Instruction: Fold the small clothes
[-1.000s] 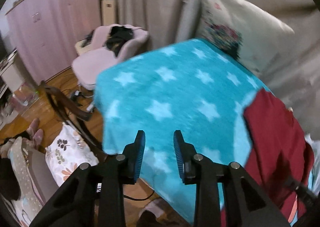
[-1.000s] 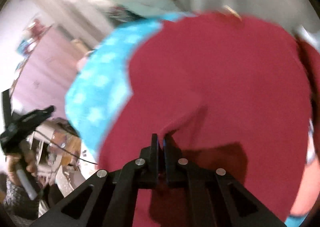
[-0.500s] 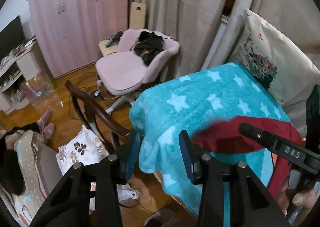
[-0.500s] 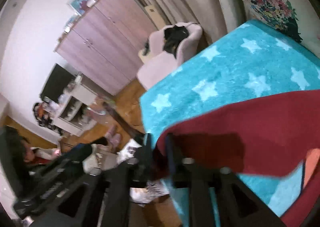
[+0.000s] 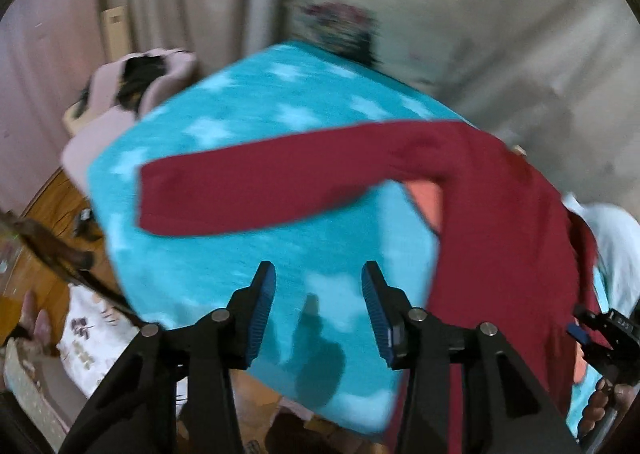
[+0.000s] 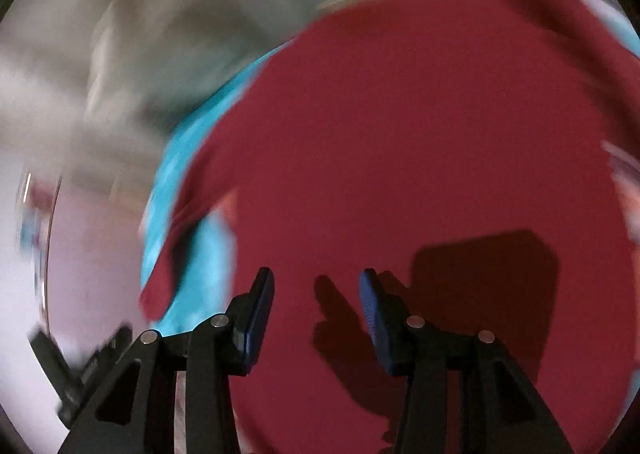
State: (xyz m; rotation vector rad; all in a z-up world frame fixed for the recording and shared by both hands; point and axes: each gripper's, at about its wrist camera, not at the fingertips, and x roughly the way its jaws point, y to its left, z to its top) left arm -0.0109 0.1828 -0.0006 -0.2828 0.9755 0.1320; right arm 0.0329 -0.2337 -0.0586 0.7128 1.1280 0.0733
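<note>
The right gripper [image 6: 316,294] has just let go; both grippers gape empty, the left gripper [image 5: 318,286] too. The red shirt's sleeve [image 5: 260,189] lies stretched ahead, ready for folding.

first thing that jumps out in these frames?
The dark red garment spread on the turquoise star blanket, one long sleeve stretched out toward the left edge. Both the left gripper and the right gripper hover open above it, holding nothing.
</note>
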